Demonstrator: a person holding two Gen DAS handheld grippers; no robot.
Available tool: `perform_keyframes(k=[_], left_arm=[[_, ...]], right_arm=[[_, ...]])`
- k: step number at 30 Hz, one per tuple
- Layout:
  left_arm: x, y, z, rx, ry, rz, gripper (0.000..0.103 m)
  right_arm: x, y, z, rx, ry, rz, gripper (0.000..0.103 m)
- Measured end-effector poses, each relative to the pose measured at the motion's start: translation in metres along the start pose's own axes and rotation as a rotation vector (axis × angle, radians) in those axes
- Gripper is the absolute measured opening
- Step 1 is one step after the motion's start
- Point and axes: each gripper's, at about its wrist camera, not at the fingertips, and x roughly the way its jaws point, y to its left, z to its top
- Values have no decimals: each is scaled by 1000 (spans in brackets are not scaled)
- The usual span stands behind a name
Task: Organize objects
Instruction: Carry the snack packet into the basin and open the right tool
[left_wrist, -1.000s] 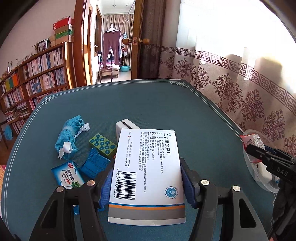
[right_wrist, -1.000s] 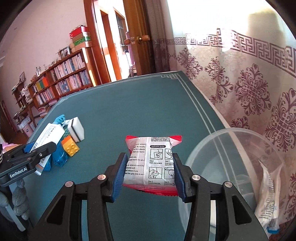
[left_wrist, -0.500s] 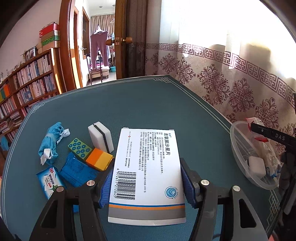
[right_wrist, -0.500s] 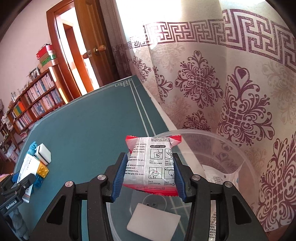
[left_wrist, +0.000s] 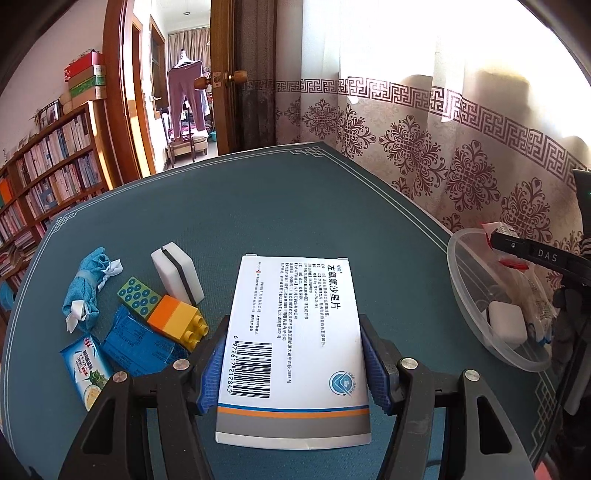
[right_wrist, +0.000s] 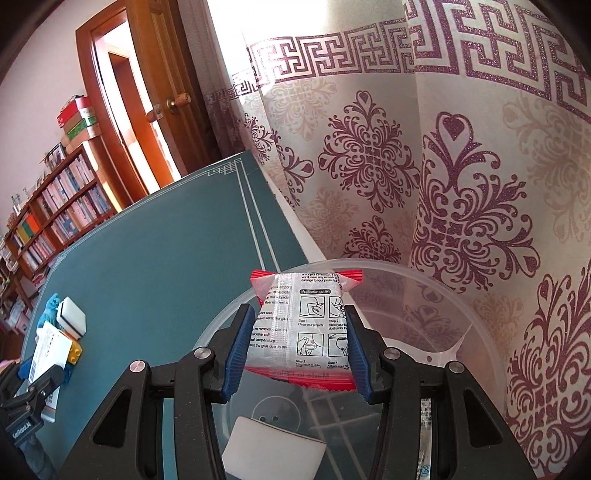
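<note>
The left hand-held gripper (left_wrist: 295, 363) clamps a medicine box (left_wrist: 293, 347) by its long sides, long axis running forward along the fingers.

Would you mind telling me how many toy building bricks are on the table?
2. A green brick lies flat beside the blue cloth; an orange-and-yellow brick touches it, in front of the white sponge. Others might hide behind the box.
</note>
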Motion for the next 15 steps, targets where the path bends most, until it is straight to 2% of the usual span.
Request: perform_keyframes(k=[9,15], left_arm=[[2,-8,0,17,8,-14,66],[6,-22,4,40,14,-36,66]], right_arm=[[0,-6,1,25,-4,1,52],[-7,-3,-3,-6,-19,-9,52]])
